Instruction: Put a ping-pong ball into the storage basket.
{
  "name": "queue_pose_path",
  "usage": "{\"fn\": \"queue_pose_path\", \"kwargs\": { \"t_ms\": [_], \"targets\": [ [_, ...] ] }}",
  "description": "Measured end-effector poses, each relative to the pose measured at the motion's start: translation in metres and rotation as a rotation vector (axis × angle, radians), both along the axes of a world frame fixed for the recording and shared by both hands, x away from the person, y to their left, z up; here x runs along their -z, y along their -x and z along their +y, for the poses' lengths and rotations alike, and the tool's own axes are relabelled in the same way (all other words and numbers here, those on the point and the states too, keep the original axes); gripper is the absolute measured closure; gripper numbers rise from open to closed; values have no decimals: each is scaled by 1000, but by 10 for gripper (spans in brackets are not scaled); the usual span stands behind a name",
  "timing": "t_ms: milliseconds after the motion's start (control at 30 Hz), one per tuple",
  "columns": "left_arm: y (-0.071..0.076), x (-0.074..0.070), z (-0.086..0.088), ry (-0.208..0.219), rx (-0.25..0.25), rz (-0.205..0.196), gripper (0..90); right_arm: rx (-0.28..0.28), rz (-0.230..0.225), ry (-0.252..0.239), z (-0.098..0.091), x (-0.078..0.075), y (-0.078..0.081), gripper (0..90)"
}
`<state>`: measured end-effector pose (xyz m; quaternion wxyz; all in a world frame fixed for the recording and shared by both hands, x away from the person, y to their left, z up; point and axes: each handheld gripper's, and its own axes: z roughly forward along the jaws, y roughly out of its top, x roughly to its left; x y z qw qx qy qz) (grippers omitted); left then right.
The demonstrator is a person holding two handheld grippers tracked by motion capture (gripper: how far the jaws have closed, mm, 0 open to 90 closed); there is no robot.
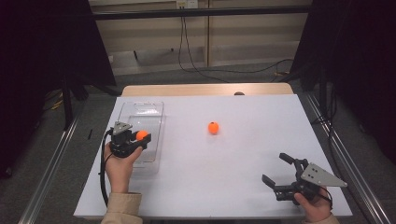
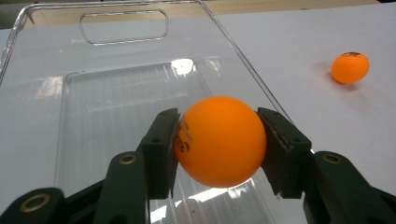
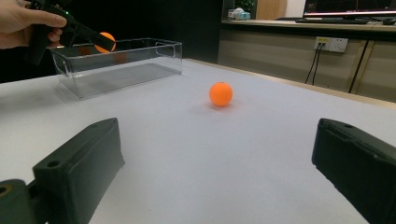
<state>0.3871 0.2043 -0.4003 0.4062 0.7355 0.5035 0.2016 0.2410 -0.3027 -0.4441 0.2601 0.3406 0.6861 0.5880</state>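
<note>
My left gripper (image 1: 141, 136) is shut on an orange ball (image 2: 219, 141) and holds it just above the clear plastic box (image 1: 140, 112), over the box's near end. The same held ball (image 3: 106, 41) and the hand around that gripper appear at the far left of the right gripper view. A second orange ball (image 1: 213, 127) lies loose on the white table, right of the box; it also shows as a small ball (image 2: 350, 67) in the left gripper view. My right gripper (image 1: 276, 169) rests near the table's front right, its jaws wide open with nothing between them, facing that loose ball (image 3: 221, 94).
The white tabletop (image 1: 243, 154) ends at a wooden strip (image 1: 205, 89) at the far side. Metal rails (image 1: 51, 158) run along both sides of the table. Cables (image 1: 196, 65) hang and trail on the floor behind.
</note>
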Motion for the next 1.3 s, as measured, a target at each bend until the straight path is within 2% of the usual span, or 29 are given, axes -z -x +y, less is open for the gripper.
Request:
{"fn": "queue_pose_path", "kwargs": {
  "t_ms": [200, 567, 1300],
  "targets": [
    [0, 2, 1, 12, -8, 7, 509, 0, 0, -1, 0, 0, 0, 12],
    [0, 3, 2, -6, -13, 12, 509, 2, -1, -1, 0, 0, 0, 12],
    [0, 4, 2, -10, -22, 10, 490, 0, -1, -3, 0, 0, 0, 13]
  ]
}}
